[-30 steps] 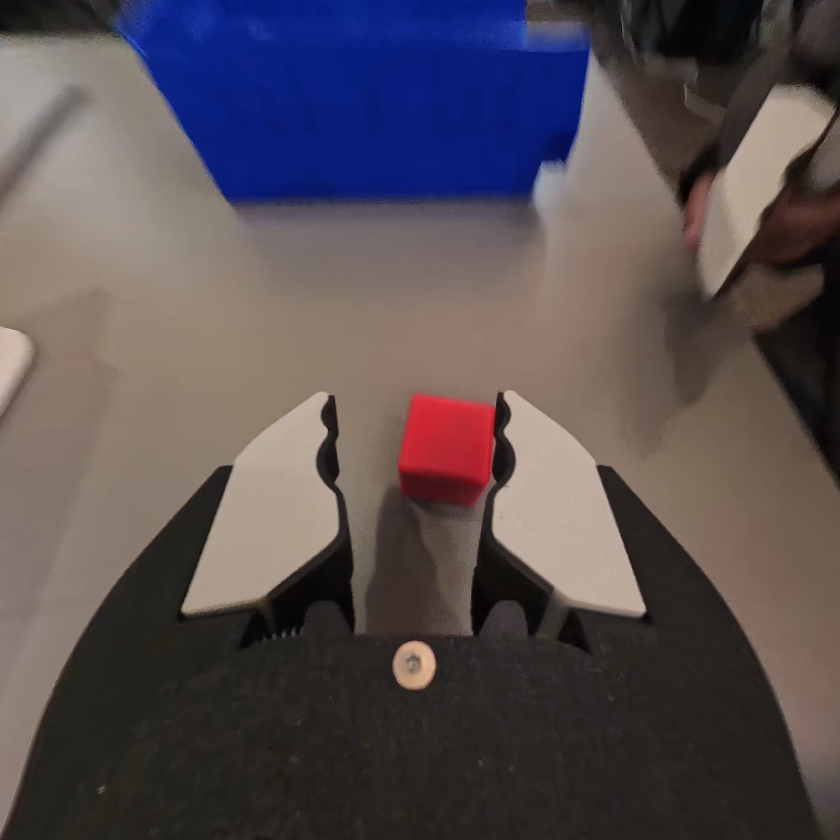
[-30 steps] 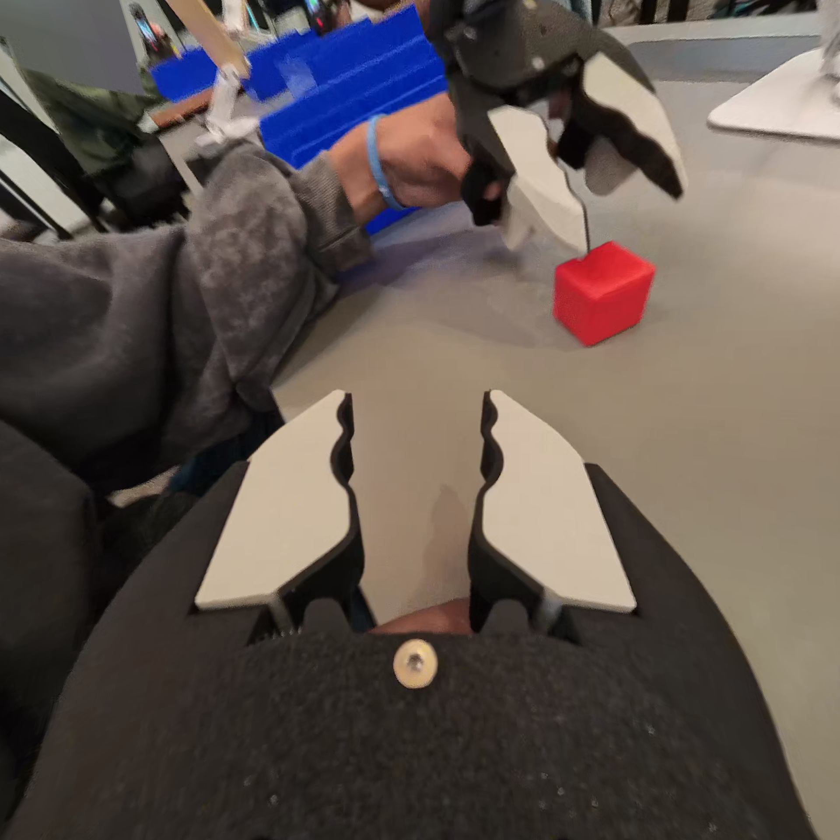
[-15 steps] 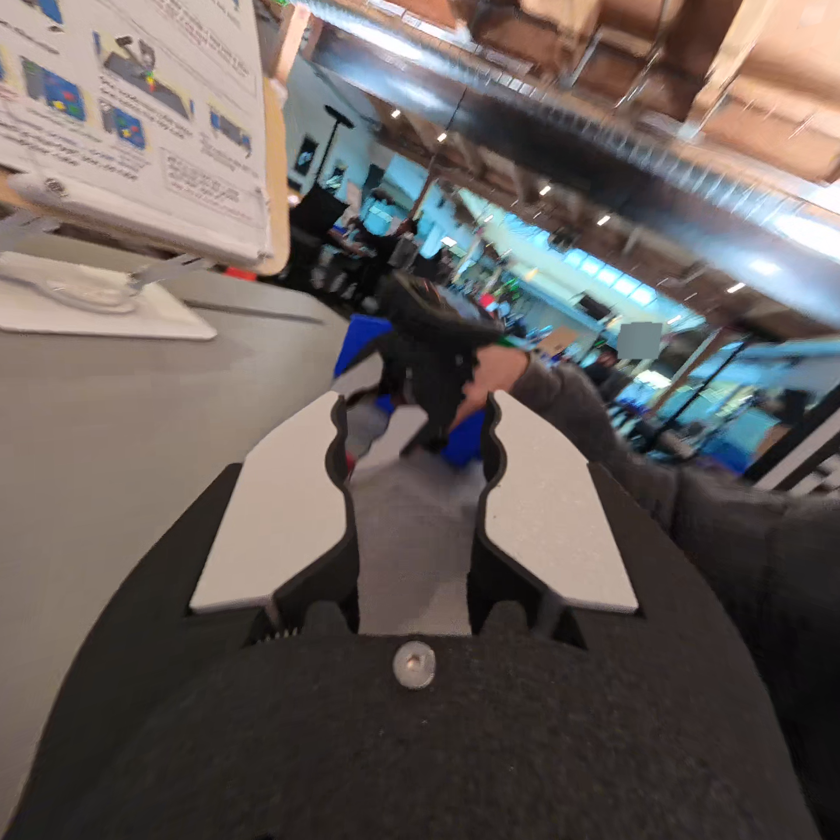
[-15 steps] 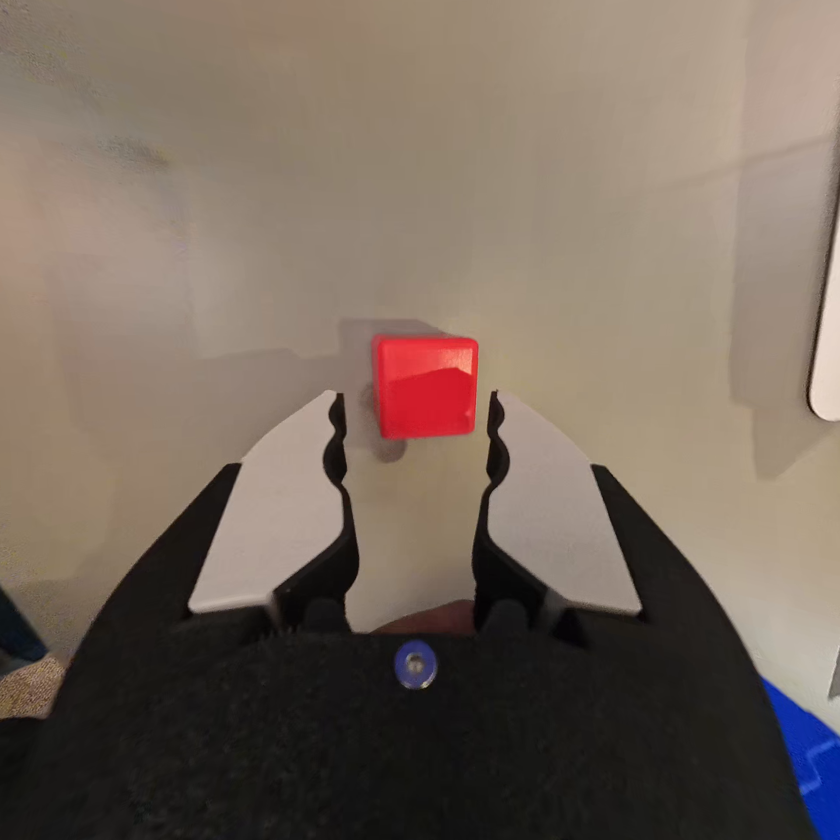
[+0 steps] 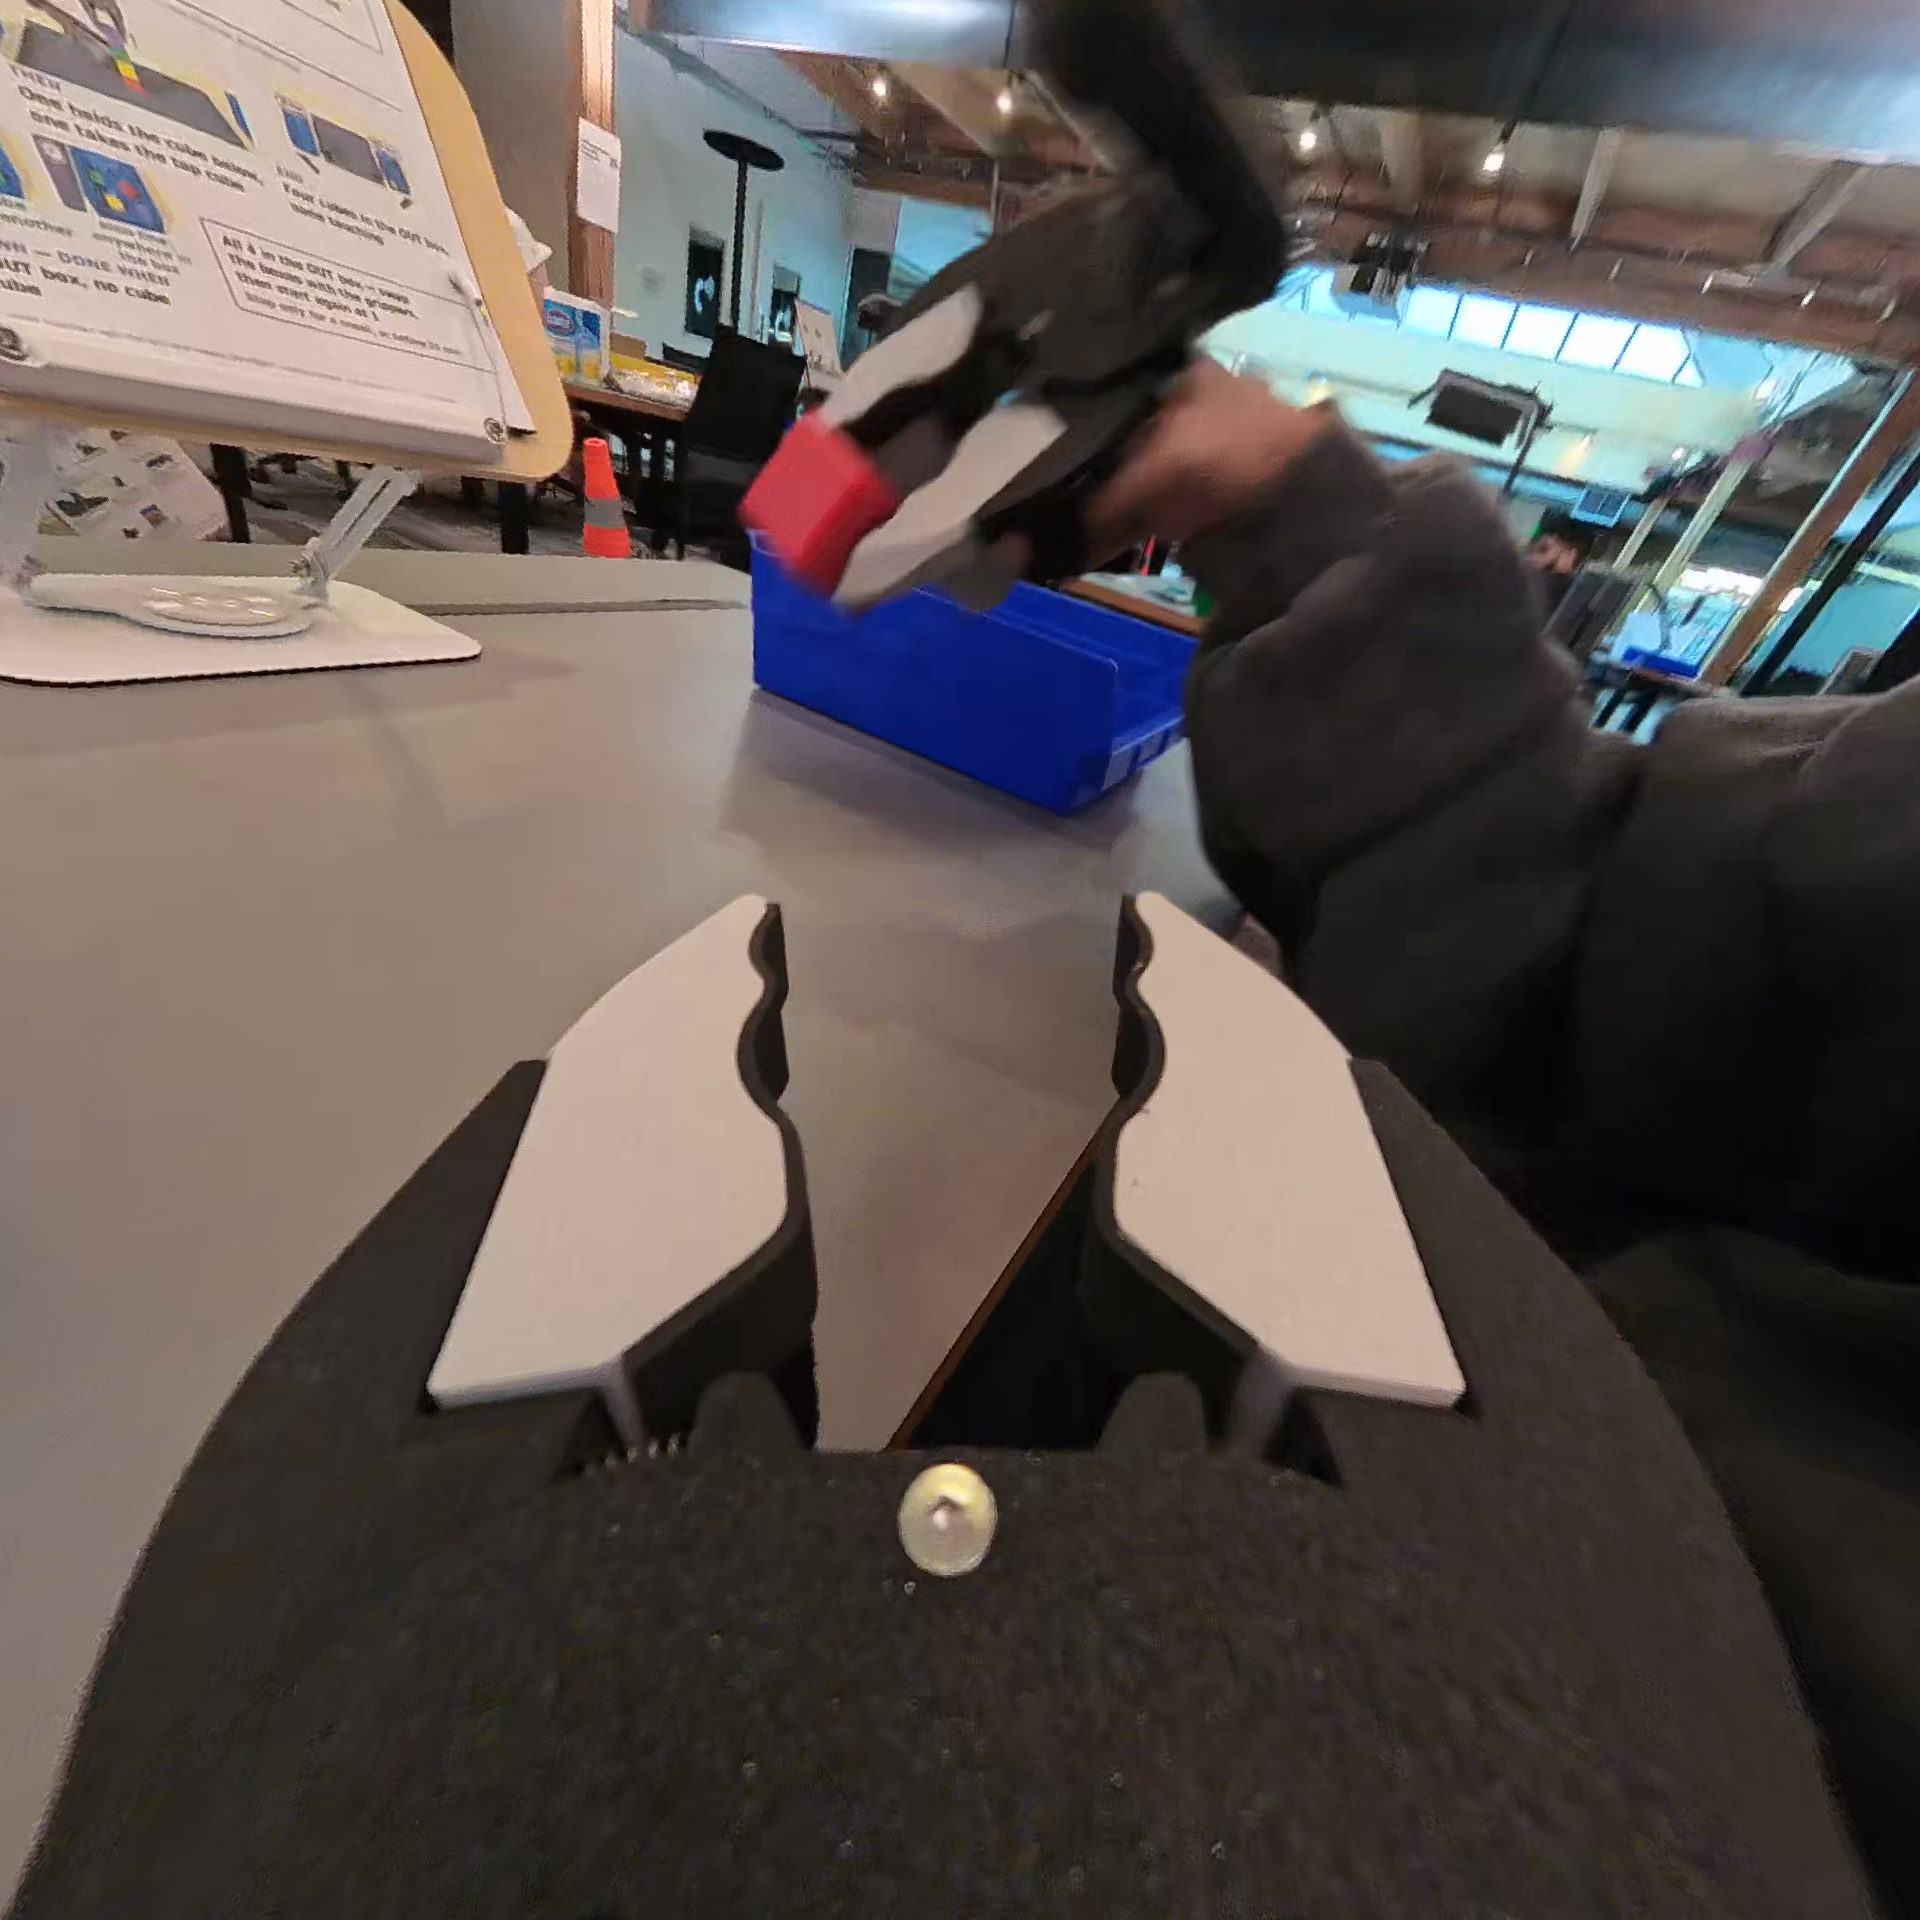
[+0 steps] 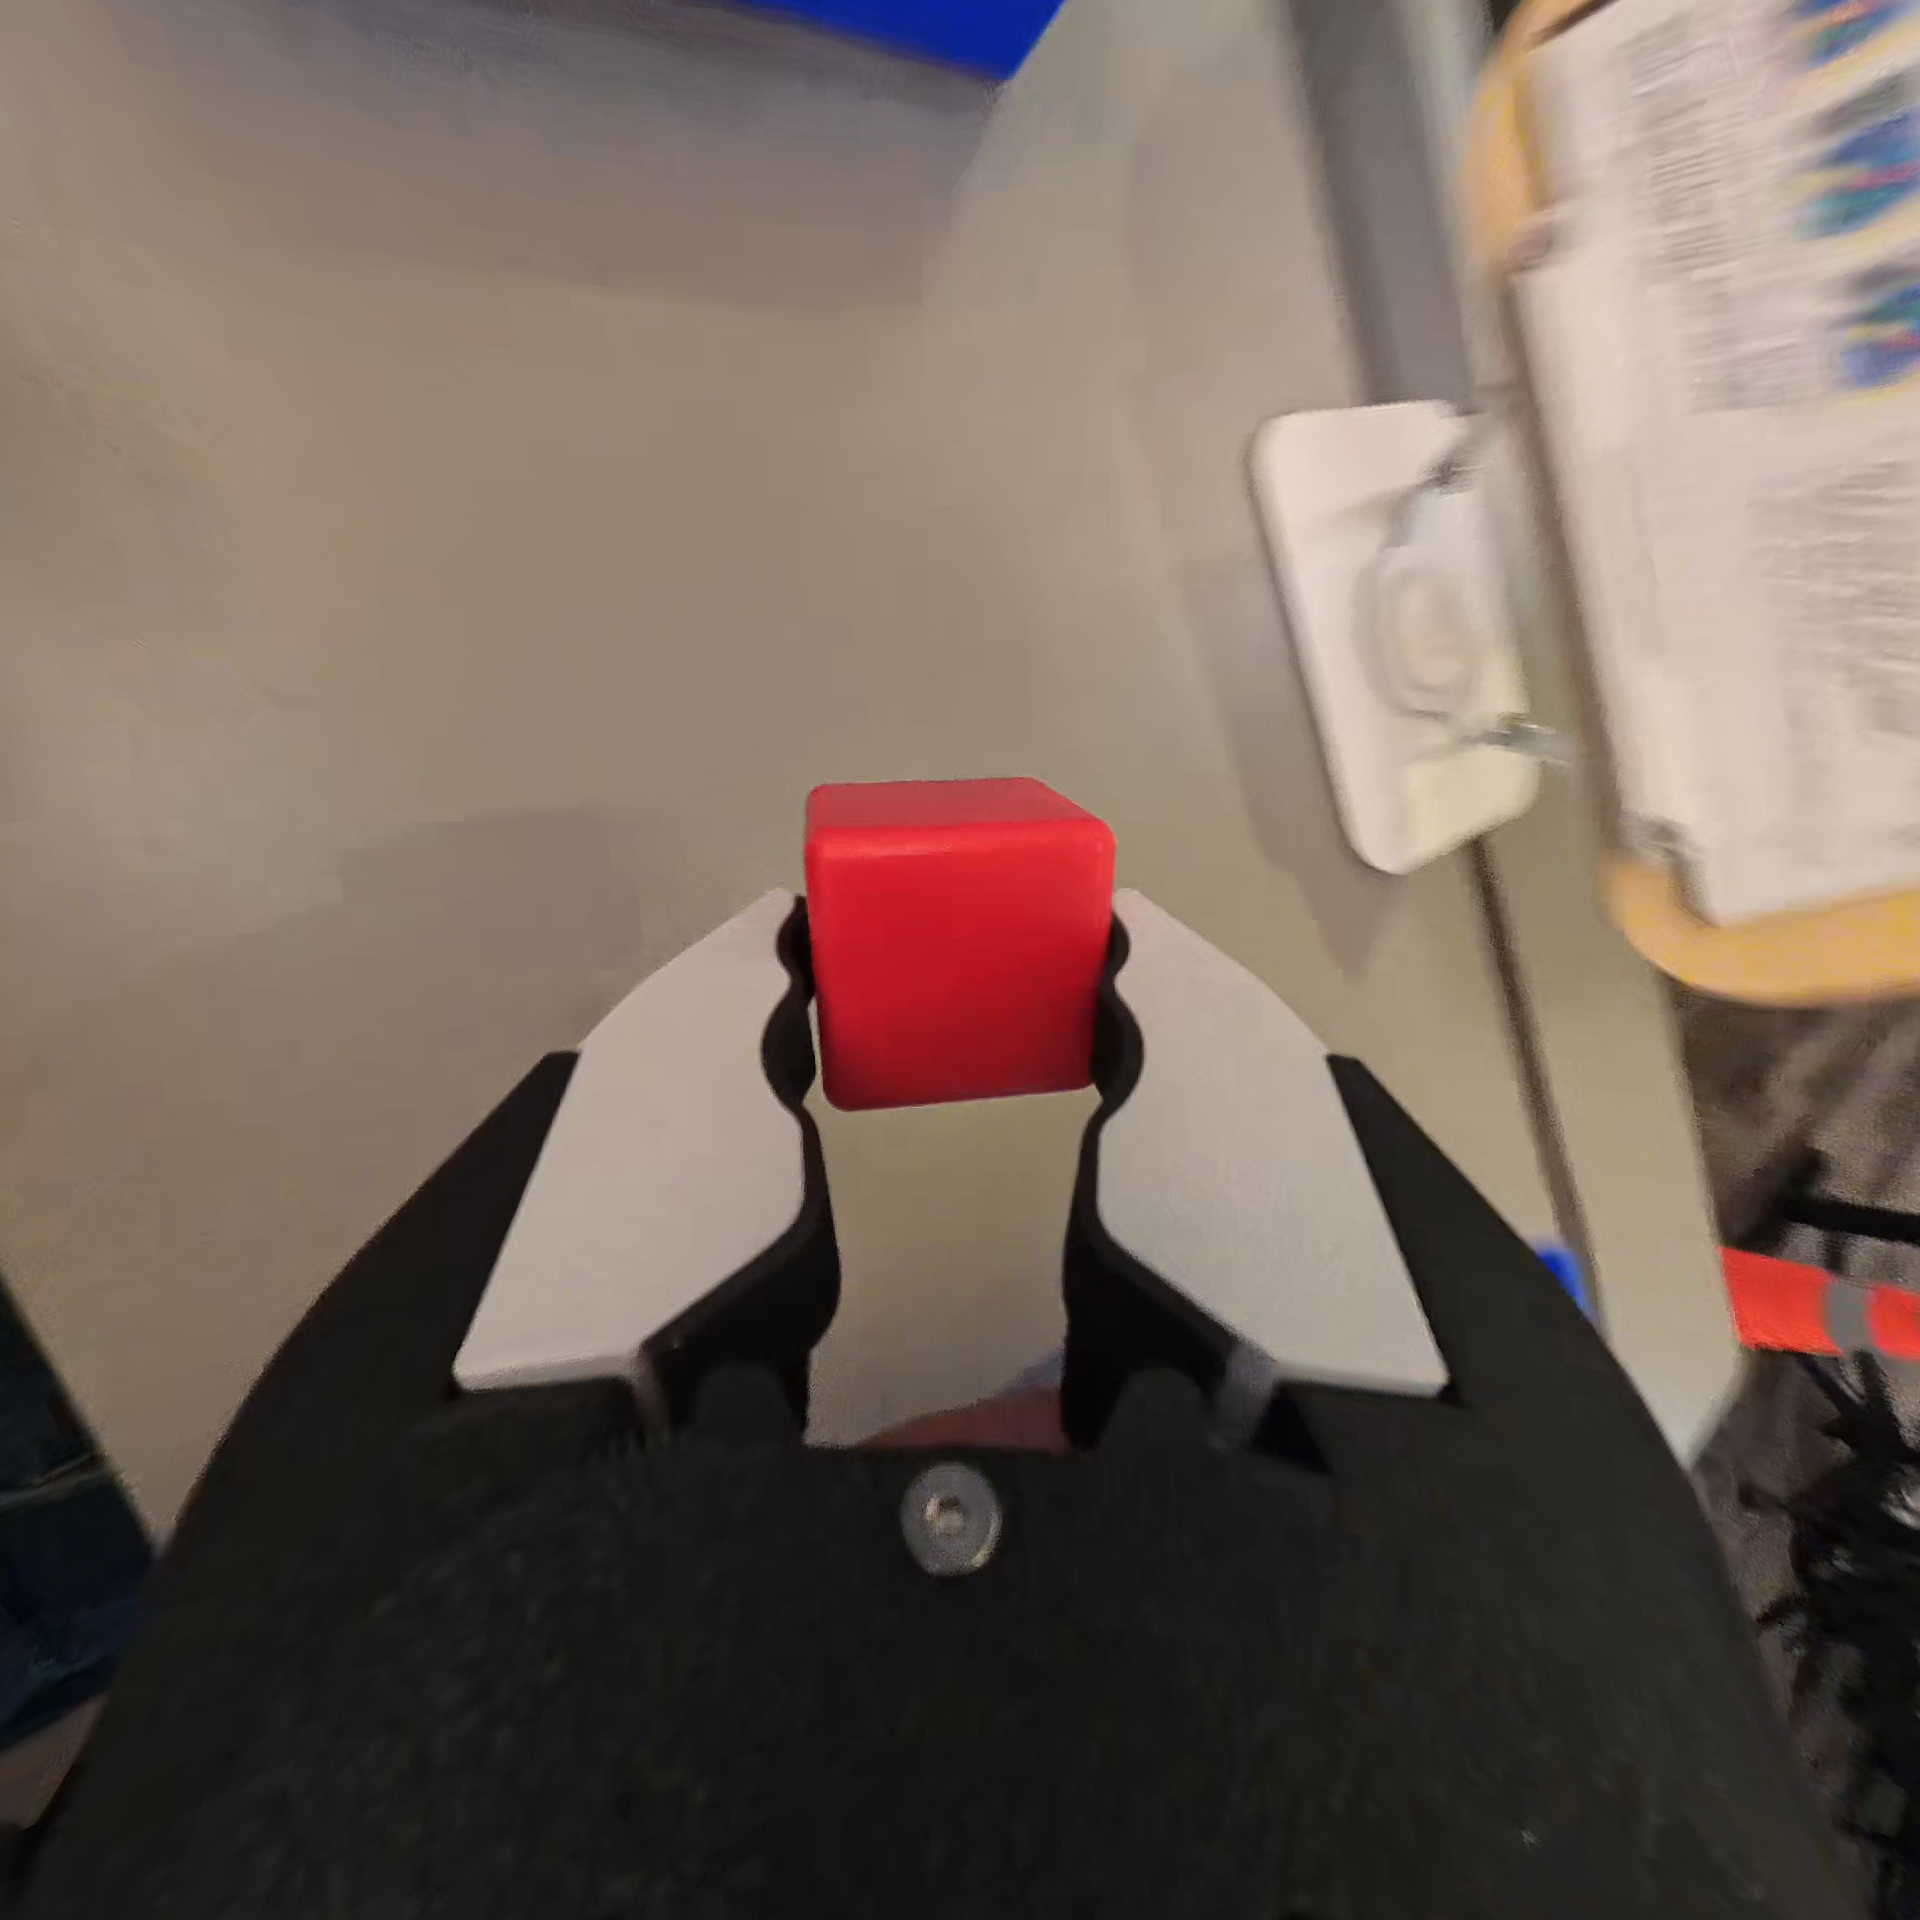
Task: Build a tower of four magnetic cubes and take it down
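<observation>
A small red plastic cube is clamped between the fingers of the right gripper and held in the air above the grey tabletop, just in front of a blue plastic bin. The left gripper is held low over the table edge, jaws spread, nothing gripped. No other cubes and no stack are visible. Progress cannot be judged further from these views.

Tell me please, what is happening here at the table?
A person works with two handheld grippers. The right gripper has its jaws shut on a red cube and holds it in the air above the grey table, near a blue bin. The left gripper is open and empty, low over the table.
</observation>
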A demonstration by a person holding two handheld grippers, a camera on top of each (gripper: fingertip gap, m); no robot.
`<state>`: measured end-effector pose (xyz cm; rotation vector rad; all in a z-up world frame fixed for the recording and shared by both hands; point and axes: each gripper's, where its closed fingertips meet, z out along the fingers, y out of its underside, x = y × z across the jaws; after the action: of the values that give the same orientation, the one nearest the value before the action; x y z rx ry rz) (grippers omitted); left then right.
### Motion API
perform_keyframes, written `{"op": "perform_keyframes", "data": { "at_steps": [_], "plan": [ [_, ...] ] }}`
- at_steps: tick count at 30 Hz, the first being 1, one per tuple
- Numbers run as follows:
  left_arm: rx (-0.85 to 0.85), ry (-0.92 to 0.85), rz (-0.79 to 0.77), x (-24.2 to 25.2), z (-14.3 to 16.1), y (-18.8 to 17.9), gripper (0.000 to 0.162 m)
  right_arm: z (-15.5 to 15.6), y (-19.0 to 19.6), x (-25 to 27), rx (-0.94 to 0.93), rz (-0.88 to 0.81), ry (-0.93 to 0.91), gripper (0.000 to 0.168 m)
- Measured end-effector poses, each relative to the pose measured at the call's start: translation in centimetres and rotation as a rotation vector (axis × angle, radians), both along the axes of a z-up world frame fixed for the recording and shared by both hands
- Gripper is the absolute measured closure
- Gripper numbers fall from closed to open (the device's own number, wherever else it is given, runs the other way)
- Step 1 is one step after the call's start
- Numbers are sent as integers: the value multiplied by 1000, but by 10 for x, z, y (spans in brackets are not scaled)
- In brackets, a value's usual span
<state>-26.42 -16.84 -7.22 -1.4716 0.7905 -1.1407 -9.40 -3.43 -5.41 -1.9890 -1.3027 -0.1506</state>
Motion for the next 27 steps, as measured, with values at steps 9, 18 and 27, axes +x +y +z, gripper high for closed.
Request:
{"op": "perform_keyframes", "data": {
  "at_steps": [9,18,27],
  "plan": [
    [9,-9,-16,5,2,-7,96,82,-95,230,257,-612,174,117],
    [-8,54,-56,20,-9,-12,93,-37,-62,295,-73,-790,198,117],
    [-57,28,-74,20,-12,-10,91,-104,-48,270,-388,-691,55,117]
  ]
}}
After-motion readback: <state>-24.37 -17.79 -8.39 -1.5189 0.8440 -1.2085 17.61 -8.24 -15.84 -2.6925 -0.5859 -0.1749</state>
